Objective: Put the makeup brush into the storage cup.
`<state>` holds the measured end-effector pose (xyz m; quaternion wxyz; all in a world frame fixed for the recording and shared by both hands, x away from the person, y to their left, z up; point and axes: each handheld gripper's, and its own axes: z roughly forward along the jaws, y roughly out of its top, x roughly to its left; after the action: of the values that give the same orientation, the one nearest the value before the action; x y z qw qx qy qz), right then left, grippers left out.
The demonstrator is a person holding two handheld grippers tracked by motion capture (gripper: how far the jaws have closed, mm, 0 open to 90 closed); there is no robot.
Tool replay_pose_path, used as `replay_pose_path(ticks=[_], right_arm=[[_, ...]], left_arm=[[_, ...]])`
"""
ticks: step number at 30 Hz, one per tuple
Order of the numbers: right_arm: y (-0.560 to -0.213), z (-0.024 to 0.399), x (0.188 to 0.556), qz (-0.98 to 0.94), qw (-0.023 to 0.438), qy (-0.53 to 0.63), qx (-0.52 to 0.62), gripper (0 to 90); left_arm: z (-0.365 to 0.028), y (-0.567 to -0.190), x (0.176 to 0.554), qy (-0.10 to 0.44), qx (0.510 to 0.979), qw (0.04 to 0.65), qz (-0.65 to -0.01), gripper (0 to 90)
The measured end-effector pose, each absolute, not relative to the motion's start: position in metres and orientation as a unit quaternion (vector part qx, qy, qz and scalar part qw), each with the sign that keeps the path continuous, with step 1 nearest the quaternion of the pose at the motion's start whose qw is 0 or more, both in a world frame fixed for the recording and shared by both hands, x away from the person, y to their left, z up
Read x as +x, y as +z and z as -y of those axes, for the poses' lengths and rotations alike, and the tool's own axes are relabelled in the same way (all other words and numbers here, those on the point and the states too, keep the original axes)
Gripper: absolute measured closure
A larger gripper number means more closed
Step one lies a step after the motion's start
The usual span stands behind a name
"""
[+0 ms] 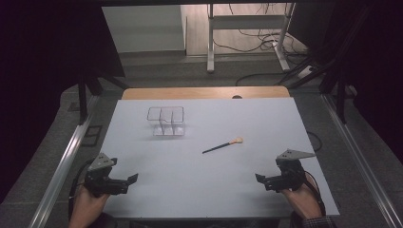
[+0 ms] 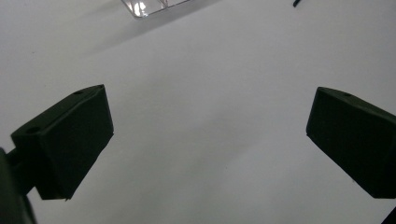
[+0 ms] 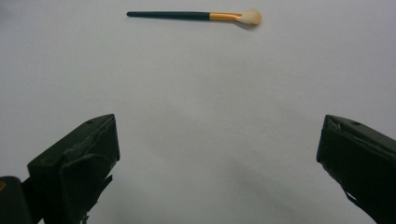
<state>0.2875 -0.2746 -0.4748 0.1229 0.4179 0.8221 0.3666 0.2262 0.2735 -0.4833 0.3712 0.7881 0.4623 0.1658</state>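
Right now I have both claws spread wide with nothing between them: the left gripper (image 1: 127,180) near the tabletop's (image 1: 294,128) near-left corner, the right gripper (image 1: 264,180) near its near-right corner. Beyond them the makeup brush (image 1: 222,145) lies flat right of centre, well apart from the clear divided organizer (image 1: 165,120) toward the far-left.

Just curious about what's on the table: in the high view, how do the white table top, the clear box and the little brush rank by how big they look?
1. White table top, by far.
2. Clear box with dividers.
3. Brush, long but very thin.
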Motion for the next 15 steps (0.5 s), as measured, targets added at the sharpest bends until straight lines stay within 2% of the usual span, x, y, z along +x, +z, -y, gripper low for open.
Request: replay_pose_path(ticks=[15], right_arm=[[-0.4784,0.2746,0.2885,-0.825,0.113,0.359,0.422,0.0]], left_arm=[[-0.2722,-0.4859,0.2287,0.155,0.792,0.363,-0.466,0.8]])
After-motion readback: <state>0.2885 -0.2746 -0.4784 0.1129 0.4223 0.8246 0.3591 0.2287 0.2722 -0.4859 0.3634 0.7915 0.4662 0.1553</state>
